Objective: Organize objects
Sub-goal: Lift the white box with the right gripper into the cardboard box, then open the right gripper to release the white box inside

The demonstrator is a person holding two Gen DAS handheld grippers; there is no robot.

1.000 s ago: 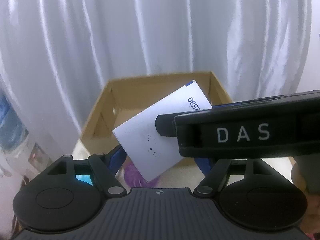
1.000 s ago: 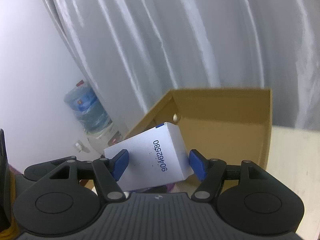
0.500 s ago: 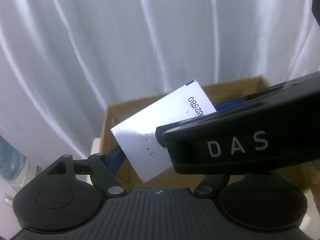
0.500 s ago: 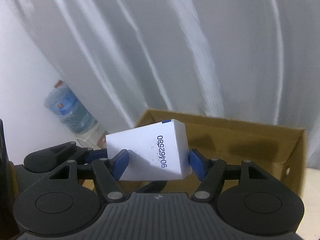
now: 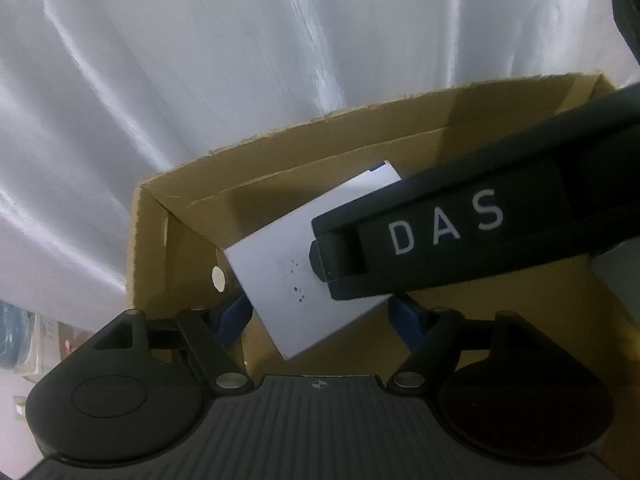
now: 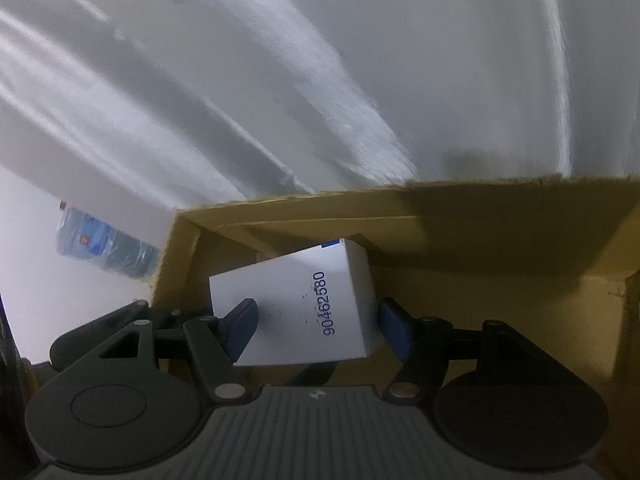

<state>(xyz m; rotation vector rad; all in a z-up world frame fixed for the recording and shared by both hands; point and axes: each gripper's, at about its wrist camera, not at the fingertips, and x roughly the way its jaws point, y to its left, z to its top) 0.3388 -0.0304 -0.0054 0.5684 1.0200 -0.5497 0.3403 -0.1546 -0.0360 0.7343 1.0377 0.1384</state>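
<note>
The cardboard box [image 5: 400, 148] stands open-topped against a white curtain [image 5: 240, 60], and both grippers point down into its cavity. The white carton [image 5: 288, 264] hangs inside the box mouth, below the rim and clear of the far wall; whether it touches the floor of the box cannot be told. Its long axis is tilted, with the printed-number end [image 6: 326, 304] raised toward the far wall and the opposite corner lowest, nearest the cameras. The right gripper [image 6: 316, 330] clamps the carton across its short width, one blue pad on each side face. The left gripper [image 5: 320, 312] straddles the same carton: its left pad meets the carton edge, but the right gripper's body hides the other side, so full contact cannot be confirmed. Judged from this, release requires lowering along the tilt.
</note>
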